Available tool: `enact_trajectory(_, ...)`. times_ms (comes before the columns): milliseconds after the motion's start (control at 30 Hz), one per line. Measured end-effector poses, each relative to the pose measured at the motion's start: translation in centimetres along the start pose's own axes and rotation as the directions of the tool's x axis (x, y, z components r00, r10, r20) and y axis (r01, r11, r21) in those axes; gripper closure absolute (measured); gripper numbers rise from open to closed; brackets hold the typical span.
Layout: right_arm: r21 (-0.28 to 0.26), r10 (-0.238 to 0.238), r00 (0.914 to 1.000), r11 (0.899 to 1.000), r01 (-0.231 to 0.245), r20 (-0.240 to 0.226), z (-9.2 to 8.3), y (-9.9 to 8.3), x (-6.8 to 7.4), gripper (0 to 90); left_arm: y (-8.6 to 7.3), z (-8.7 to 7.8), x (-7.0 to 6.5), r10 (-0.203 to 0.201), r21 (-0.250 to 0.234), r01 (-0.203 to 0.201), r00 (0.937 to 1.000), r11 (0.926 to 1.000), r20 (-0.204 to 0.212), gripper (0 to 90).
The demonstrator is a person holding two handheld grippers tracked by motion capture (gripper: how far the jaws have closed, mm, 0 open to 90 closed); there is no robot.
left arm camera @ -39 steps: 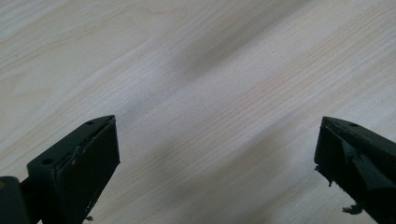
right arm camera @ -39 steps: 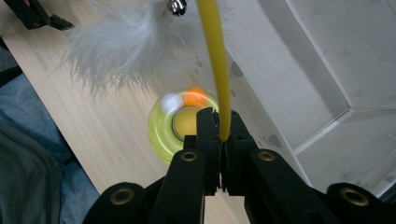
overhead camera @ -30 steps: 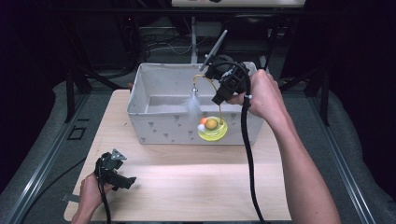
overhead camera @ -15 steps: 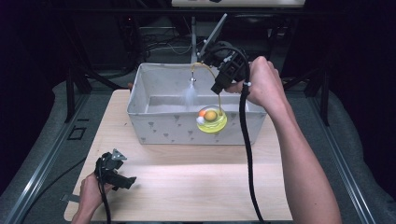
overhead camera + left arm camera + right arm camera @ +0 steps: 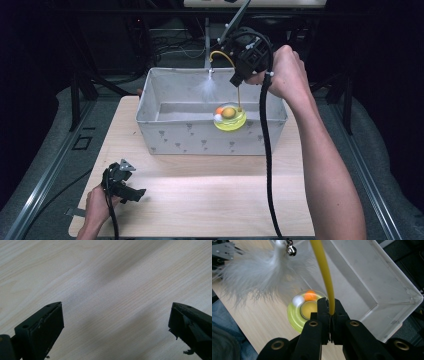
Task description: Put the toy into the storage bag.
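My right gripper (image 5: 239, 80) is raised over the grey bin (image 5: 165, 135) and is shut on the thin yellow wand (image 5: 324, 267) of a cat toy. The wand arcs up to a white feather (image 5: 206, 90) with a small bell (image 5: 292, 250). Below the gripper hangs the toy's yellow-green round base (image 5: 230, 119), carrying an orange ball (image 5: 310, 295) and a white one, by the bin's front wall. My left gripper (image 5: 129, 185) rests low at the table's near left corner, open, with bare wood (image 5: 100, 277) between its fingers.
The open-topped fabric bin (image 5: 387, 285) stands across the back half of the wooden table (image 5: 210, 190). A black cable (image 5: 266, 165) trails from the right gripper down over the table. Dark stands and cables lie behind the bin.
The right gripper has risen and drifted back and right with the toy; the feather and the round base lifted with it. The left gripper has stayed put.
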State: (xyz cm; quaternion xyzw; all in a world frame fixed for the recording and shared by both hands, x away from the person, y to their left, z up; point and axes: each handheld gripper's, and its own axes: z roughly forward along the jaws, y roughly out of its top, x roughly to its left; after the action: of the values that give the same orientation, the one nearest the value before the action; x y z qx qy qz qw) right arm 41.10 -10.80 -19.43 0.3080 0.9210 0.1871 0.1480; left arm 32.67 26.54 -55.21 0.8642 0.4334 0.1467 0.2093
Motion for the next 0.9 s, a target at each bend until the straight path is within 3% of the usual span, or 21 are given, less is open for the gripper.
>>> enact_trajectory(400, 0.006, 0.067, 0.9978, 0.998, -0.067, 0.000, 0.7, 0.2, -2.6, 88.2, 0.0, 0.0, 0.0, 0.001, -0.004, -0.001, 1.0000, 1.0000, 0.002, 0.1)
enact_trajectory(467, 0.006, 0.094, 0.9955, 0.996, -0.094, 0.007, 0.8, 0.4, -3.1, 88.2, 0.0, 0.0, -0.1, 0.002, -0.003, -0.002, 1.0000, 1.0000, 0.001, 0.1)
enact_trajectory(900, -0.025, 0.150, 0.9875, 0.988, -0.149, 0.048, 0.8, 1.3, -5.4, 88.2, 0.0, -0.1, 0.1, -0.006, -0.007, 0.006, 1.0000, 1.0000, 0.007, 0.1)
